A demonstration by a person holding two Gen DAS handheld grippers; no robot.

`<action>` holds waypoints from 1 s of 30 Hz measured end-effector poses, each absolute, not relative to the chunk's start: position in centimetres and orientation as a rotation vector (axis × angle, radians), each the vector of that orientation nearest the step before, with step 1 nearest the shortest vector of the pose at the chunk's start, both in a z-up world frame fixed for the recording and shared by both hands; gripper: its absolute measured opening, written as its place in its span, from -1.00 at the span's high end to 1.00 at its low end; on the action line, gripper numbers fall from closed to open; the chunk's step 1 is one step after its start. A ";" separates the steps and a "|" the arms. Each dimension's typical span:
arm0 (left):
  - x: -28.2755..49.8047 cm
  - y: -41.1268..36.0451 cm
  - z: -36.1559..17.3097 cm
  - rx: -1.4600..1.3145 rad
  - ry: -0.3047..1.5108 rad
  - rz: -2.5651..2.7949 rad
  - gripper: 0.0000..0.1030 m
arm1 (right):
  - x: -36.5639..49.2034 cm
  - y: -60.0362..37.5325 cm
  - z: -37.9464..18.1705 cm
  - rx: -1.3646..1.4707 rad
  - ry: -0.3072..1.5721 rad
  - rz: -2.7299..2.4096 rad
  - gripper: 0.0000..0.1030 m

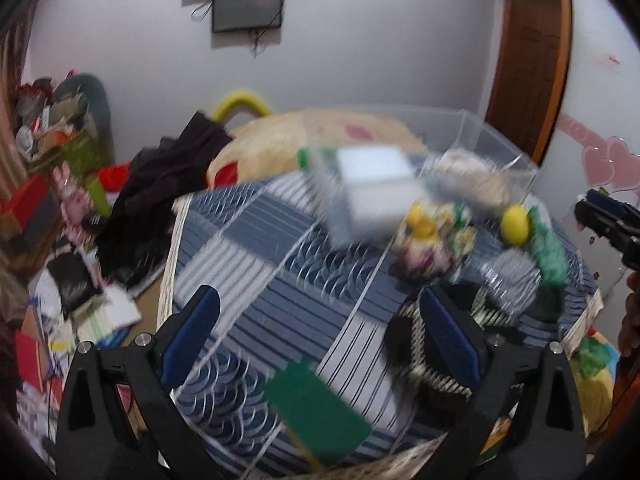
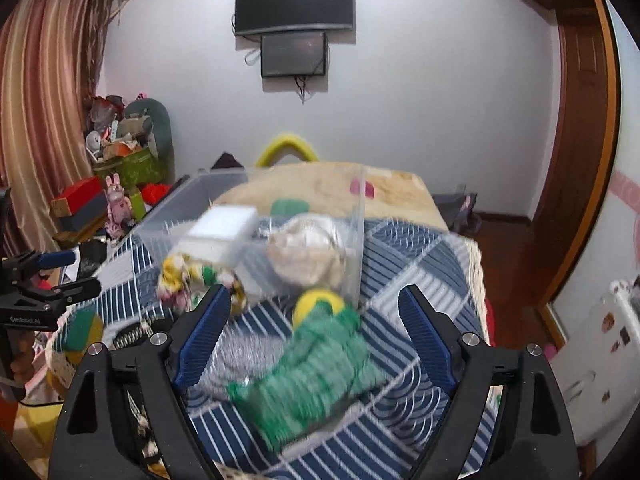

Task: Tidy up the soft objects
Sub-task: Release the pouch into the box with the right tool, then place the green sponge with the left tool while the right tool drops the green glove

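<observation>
Blue-and-white patterned cloth covers the bench, which stands in a cluttered room with a dark screen on the white wall behind. Toward the far side of the bench sits a clear plastic bin, already holding a pale crumpled soft item, with a white block at its near left corner; both views are motion-blurred, so whether that block lies in the bin or against it cannot be told. In the right wrist view a green knitted cloth lies directly ahead of the right gripper, low between the two blue-padded fingers, its long axis running from near-left to far-right. A yellow ball sits just beyond it, close to the bin's near wall. The right gripper is spread wide and holds nothing; no contact with the cloth can be seen. The left gripper is likewise spread wide and empty, over the bare cloth, with a flat green pad just below it and a black-and-white patterned piece beside its right finger. A bundle of yellow and white fabric lies farther ahead of it, near the bin. The green knitted cloth is plainly nearer the right gripper, so the likely next move is for that gripper to drop and pinch across the cloth's short width, then carry it forward into the bin.
</observation>
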State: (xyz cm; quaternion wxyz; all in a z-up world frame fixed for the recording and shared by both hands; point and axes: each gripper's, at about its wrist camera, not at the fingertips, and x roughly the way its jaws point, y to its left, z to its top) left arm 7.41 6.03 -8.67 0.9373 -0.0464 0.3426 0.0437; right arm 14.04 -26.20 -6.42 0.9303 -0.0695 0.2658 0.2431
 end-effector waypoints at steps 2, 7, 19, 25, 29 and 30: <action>7.0 6.4 -9.9 -0.113 0.731 0.107 -0.97 | 13.8 -26.4 -7.3 -0.141 0.564 0.486 -0.64; 5.8 7.2 -12.3 -0.160 0.780 0.129 -0.97 | 13.7 -27.1 -9.0 -0.121 0.623 0.485 -0.64; 3.7 6.9 -15.0 -0.168 0.803 0.107 -0.40 | 13.5 -27.6 -11.8 -0.051 0.702 0.512 -0.41; 3.5 5.4 -14.5 -0.117 0.784 0.078 -0.05 | 13.8 -27.8 -12.2 -0.027 0.733 0.542 0.39; 3.2 4.9 -14.1 -0.094 0.764 0.083 -0.01 | 13.6 -28.2 -12.0 -0.016 0.721 0.539 0.73; 3.2 5.0 -13.9 -0.096 0.759 0.088 -0.01 | 13.4 -28.3 -11.8 -0.020 0.709 0.535 0.75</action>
